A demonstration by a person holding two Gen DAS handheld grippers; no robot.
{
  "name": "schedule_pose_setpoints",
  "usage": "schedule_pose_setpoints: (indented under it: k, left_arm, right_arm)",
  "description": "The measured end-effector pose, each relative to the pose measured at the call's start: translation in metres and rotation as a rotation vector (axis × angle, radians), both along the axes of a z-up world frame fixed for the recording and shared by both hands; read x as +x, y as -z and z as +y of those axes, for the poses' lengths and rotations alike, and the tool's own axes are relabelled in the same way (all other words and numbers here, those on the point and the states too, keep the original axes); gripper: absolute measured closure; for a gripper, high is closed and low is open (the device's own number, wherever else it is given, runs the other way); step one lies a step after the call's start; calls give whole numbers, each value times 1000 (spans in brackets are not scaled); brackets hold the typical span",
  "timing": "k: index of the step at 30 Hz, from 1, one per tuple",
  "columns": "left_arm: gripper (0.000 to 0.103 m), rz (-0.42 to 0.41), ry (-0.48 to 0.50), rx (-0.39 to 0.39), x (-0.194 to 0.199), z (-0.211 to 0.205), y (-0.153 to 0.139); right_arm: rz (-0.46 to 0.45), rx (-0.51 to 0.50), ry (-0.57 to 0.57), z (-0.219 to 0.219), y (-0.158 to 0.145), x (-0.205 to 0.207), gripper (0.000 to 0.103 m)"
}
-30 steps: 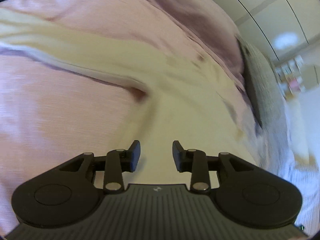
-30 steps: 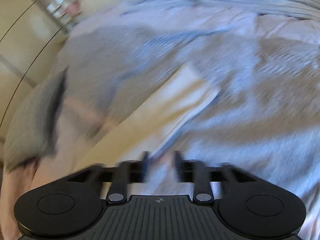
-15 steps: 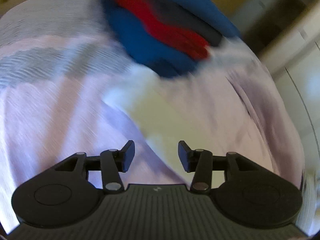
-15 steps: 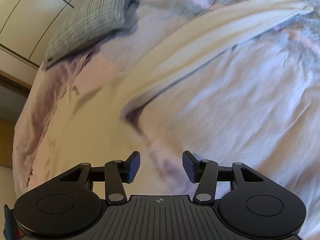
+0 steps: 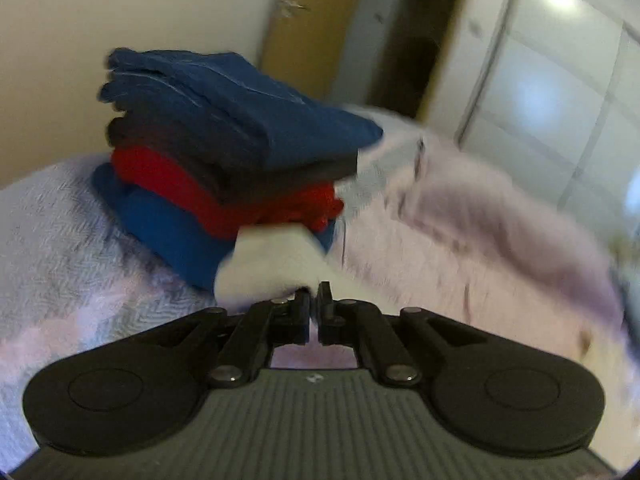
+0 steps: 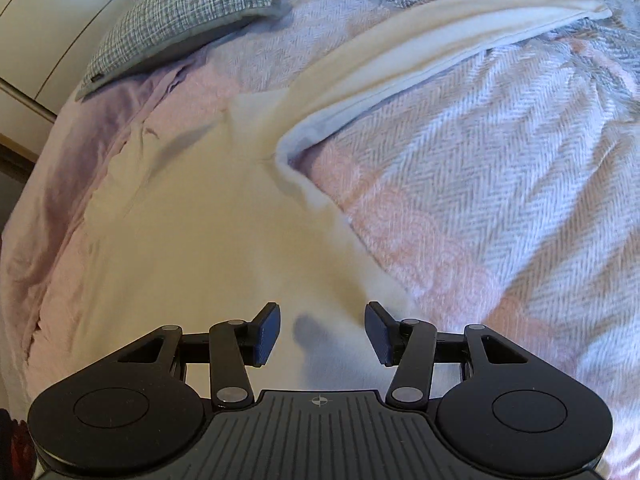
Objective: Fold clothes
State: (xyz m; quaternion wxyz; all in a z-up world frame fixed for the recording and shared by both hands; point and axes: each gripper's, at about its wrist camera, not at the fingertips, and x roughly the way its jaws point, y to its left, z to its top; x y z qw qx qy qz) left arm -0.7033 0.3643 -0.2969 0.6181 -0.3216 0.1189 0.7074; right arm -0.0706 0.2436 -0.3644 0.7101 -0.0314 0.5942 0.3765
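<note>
Pink-grey bedspread (image 6: 500, 184) bears cream garment (image 6: 192, 240), 1 grey pillow (image 6: 176, 20).

A tall stack of folded clothes (image 5: 224, 152) stands directly ahead of the left gripper (image 5: 314, 300), blocking the way forward; open bedspread (image 5: 460, 248) lies to its right. Ahead of the right gripper (image 6: 322, 330), a cream garment (image 6: 208, 232) lies flat and low. A grey pillow (image 6: 180, 16) sits at the far edge, well apart.
</note>
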Motion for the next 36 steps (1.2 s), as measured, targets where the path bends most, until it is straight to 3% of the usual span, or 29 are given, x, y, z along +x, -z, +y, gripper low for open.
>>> schedule_pose_setpoints:
  k: [2, 3, 5, 7, 9, 10, 13, 16, 18, 20, 23, 26, 29, 33, 36]
  left_arm:
    - [93, -20, -44, -136, -12, 4, 28]
    - [88, -40, -91, -170, -18, 0, 37]
    - [86, -80, -184, -239, -32, -7, 56]
    - [87, -69, -321, -241, -42, -17, 52]
    - [91, 0, -468, -222, -45, -26, 38]
    - [90, 30, -482, -205, -41, -28, 29]
    - [90, 62, -327, -147, -16, -23, 10]
    - [81, 92, -33, -184, 23, 1, 15]
    - [81, 119, -13, -259, 37, 16, 32]
    - [85, 137, -99, -322, 38, 20, 41]
    - [86, 80, -111, -295, 48, -5, 30]
    - [86, 55, 125, -320, 93, -46, 23]
    - [86, -55, 319, -391, 127, -93, 25]
    - [86, -95, 482, -461, 166, -163, 24]
    - [86, -117, 520, -499, 179, -203, 25]
  right_arm:
    - [5, -4, 13, -3, 3, -6, 52]
    - [11, -8, 22, -5, 5, -9, 52]
    - [18, -13, 29, -9, 4, -13, 52]
    - [13, -13, 19, -15, -1, -15, 52]
    - [-17, -16, 12, -21, -8, -14, 52]
    - [-34, -19, 15, -24, -12, -13, 52]
    - [-72, -17, 20, -31, -20, -11, 52]
    - [-104, -9, -26, -30, -22, -13, 52]
    - [-124, -11, -68, -30, -21, -16, 52]
    - [-149, -48, -84, -35, -19, -13, 52]
    - [-171, -84, -94, -48, -17, -4, 52]
    - [-149, -76, -97, -71, -18, 11, 52]
    - [-117, -62, -157, -93, -20, 19, 52]
    - [-211, -45, -381, -125, -33, 8, 52]
    - [-306, -38, -582, -152, -39, -4, 52]
